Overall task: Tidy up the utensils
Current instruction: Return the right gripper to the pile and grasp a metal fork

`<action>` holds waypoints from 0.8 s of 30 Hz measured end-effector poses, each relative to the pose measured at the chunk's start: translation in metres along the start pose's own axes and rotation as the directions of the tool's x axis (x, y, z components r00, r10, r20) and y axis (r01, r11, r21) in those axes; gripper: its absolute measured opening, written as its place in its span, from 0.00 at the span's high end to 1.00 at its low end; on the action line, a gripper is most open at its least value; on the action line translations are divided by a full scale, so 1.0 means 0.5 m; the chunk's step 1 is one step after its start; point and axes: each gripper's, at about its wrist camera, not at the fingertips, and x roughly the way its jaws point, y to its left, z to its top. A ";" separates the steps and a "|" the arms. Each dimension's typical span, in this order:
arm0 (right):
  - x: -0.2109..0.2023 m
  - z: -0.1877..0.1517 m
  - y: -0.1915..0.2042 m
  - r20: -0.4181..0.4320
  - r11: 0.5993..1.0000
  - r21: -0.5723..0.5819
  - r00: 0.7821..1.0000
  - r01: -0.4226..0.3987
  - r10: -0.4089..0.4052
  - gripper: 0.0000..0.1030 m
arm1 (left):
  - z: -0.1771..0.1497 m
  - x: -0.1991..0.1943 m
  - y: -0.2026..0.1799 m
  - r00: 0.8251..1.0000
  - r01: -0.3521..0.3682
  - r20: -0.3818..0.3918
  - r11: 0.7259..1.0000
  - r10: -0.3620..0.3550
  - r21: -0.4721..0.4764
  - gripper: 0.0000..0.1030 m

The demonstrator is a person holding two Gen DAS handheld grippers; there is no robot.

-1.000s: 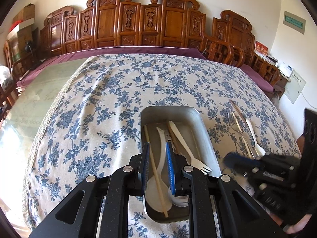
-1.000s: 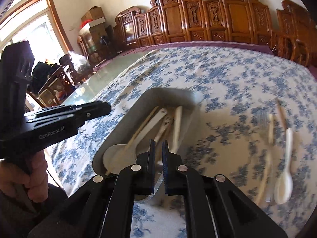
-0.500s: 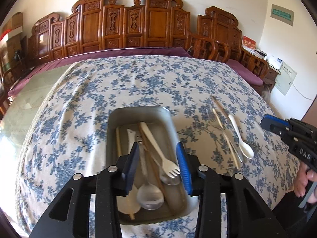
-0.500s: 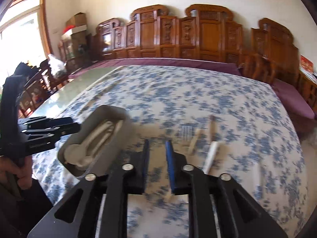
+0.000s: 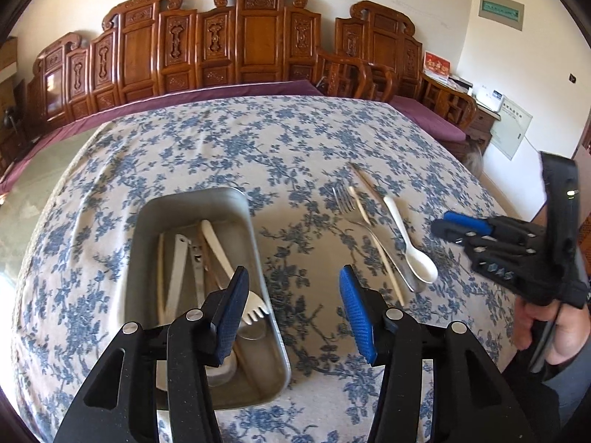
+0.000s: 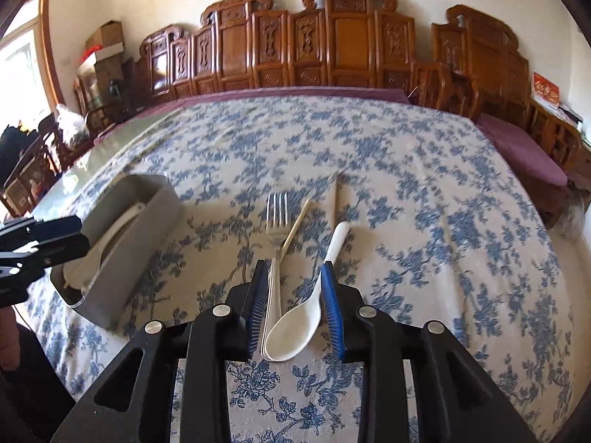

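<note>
Left gripper (image 5: 291,306) is hovering with jaws spread wide; right gripper (image 6: 293,302) is hovering low, jaws parted, gripping nothing.

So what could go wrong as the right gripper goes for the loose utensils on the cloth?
The right gripper, open, straddles both the white spoon and the metal fork, which touch; closing may catch both or skew one. A chopstick lies against the fork and could be dragged along. The metal tray already holds crossed utensils, so another piece may land askew.
</note>
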 end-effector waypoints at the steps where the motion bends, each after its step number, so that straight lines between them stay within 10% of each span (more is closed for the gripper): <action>1: 0.009 0.001 0.003 -0.008 1.000 -0.007 1.000 -0.006 0.006 0.69 | -0.001 0.001 -0.004 1.000 0.002 -0.002 1.000 -0.002 0.003 0.53; 24: 0.146 -0.006 0.044 -0.183 0.994 -0.108 0.982 0.023 -0.043 0.79 | -0.006 0.007 -0.025 1.000 0.021 -0.019 1.000 -0.021 0.019 0.53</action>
